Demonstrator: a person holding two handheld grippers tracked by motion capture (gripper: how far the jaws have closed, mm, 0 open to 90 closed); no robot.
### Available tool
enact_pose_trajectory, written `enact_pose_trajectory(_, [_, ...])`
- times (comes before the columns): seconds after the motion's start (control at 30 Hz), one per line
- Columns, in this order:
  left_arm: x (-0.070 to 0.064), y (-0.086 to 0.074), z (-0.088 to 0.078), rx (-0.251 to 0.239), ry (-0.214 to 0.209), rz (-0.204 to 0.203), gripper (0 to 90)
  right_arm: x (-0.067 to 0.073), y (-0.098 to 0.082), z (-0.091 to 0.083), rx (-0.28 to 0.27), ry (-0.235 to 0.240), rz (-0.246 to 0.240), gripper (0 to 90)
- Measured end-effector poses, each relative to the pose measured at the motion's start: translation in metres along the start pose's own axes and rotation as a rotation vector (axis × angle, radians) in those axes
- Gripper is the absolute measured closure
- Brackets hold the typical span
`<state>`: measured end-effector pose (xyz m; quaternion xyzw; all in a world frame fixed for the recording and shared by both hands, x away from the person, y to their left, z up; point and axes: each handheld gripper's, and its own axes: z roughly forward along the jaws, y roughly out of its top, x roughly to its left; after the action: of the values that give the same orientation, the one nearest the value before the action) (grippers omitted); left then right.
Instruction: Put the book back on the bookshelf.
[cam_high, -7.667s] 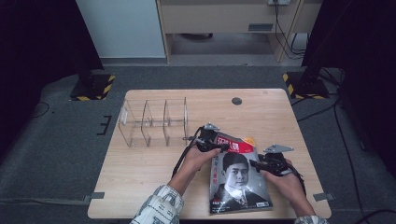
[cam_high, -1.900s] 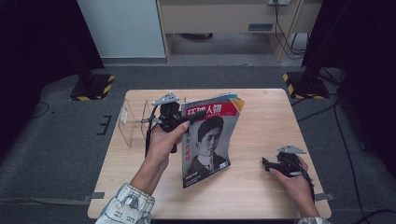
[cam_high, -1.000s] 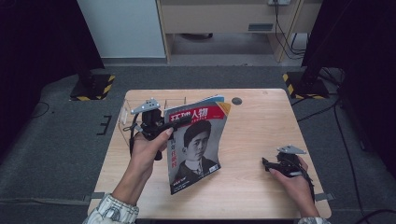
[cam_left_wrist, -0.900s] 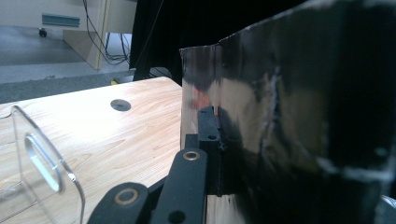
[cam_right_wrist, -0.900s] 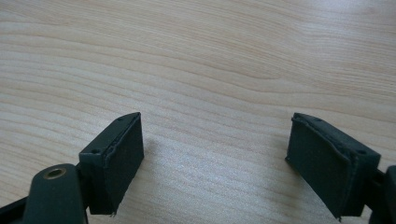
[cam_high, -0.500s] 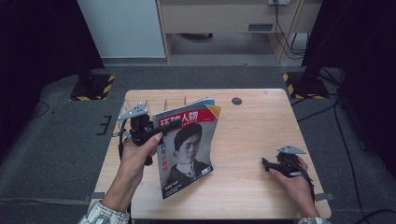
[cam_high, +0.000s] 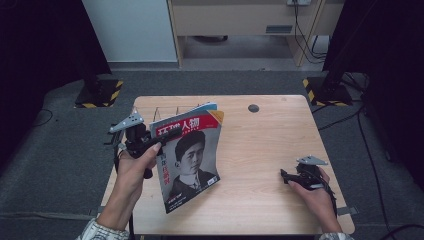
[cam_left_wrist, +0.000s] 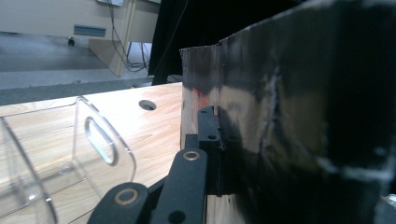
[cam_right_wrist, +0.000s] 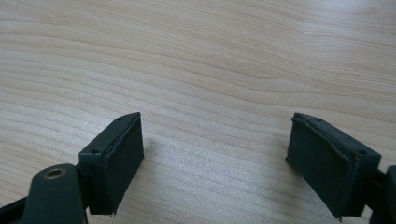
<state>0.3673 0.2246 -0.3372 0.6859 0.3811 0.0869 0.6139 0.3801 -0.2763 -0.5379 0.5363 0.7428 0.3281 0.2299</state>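
— Magazine: where is it, and which way does it run?
— Above the table's left half, upright, cover facing right; its long axis slants from far to near.
— Who holds it?
— Left gripper is clamped on its far left edge. Right gripper rests near right, jaws spread, holding nothing.

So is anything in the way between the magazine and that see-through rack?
Nothing visible is. The left gripper is shut on the magazine, which it holds up on edge just in front of the clear rack. The table between them is bare, and the right gripper rests far off.
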Motion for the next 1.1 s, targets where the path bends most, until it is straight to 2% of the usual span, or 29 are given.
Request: enact_pose_trajectory(1.1, [0.024,-0.004,-0.048,-0.051,0.094,-0.019,86.4,0.000,0.000,0.000,0.001,0.007,-0.009,18.8])
